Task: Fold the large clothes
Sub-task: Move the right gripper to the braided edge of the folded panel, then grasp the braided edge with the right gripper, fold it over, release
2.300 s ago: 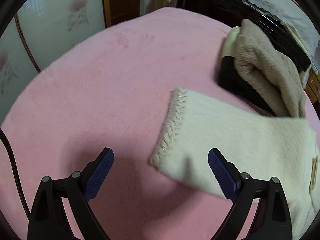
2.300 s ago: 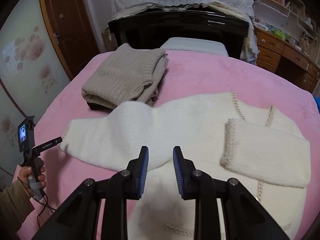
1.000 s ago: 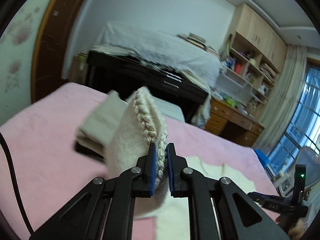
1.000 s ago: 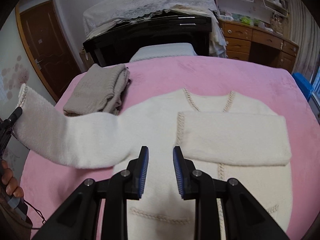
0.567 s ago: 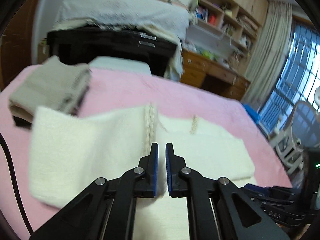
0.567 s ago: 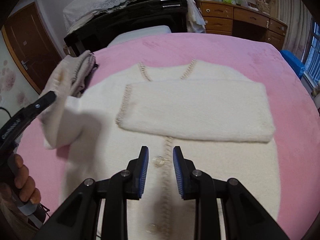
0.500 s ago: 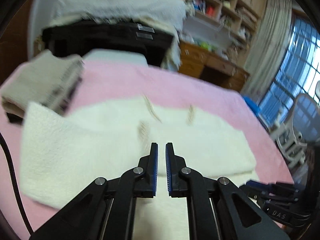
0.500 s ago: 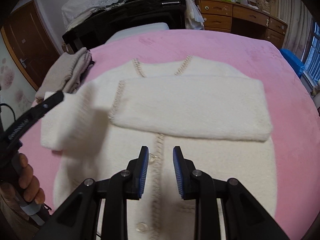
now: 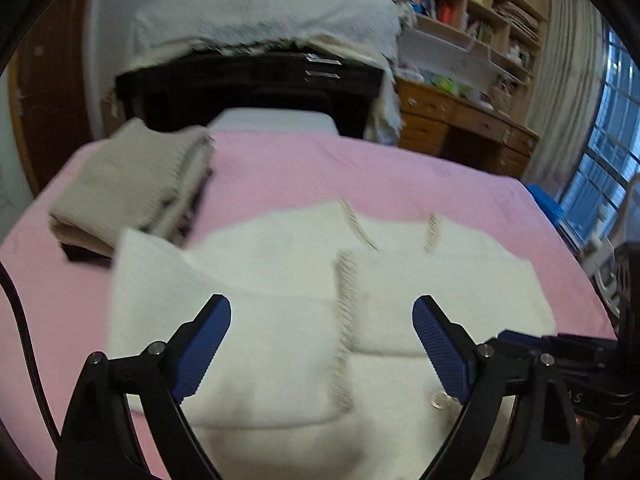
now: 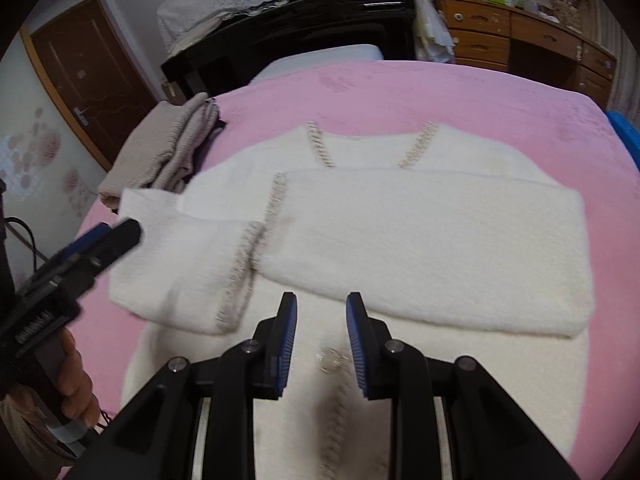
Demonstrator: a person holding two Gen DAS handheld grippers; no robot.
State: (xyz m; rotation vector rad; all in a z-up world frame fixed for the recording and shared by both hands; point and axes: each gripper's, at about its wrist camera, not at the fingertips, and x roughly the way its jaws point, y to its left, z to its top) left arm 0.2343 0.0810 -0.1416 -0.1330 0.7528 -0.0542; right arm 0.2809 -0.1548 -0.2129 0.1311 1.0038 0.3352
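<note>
A white cardigan [image 9: 280,248] lies face up on the pink bed [image 9: 380,176]. Its right sleeve [image 10: 440,240] is folded across the chest. The left sleeve [image 10: 192,264] now lies folded over the left side, its braided cuff beside the other cuff. My left gripper [image 9: 320,308] hovers over that cuff; its jaws are opening wide and the pads touch nothing. In the right wrist view the left gripper [image 10: 104,236] shows at the left edge, held by a hand [image 10: 72,384]. My right gripper [image 10: 321,300] hangs over the button band, its jaws a little apart with nothing between them.
A folded beige sweater [image 10: 168,144] sits on a dark garment at the bed's far left corner. A black piano [image 9: 248,88] under a lace cover stands behind the bed. A wooden desk [image 10: 520,40] and shelves are at the back right.
The left gripper carried the left sleeve to the right over the cardigan, laid it down and let go; its jaws went from shut to wide apart. The right gripper drew closer over the cardigan.
</note>
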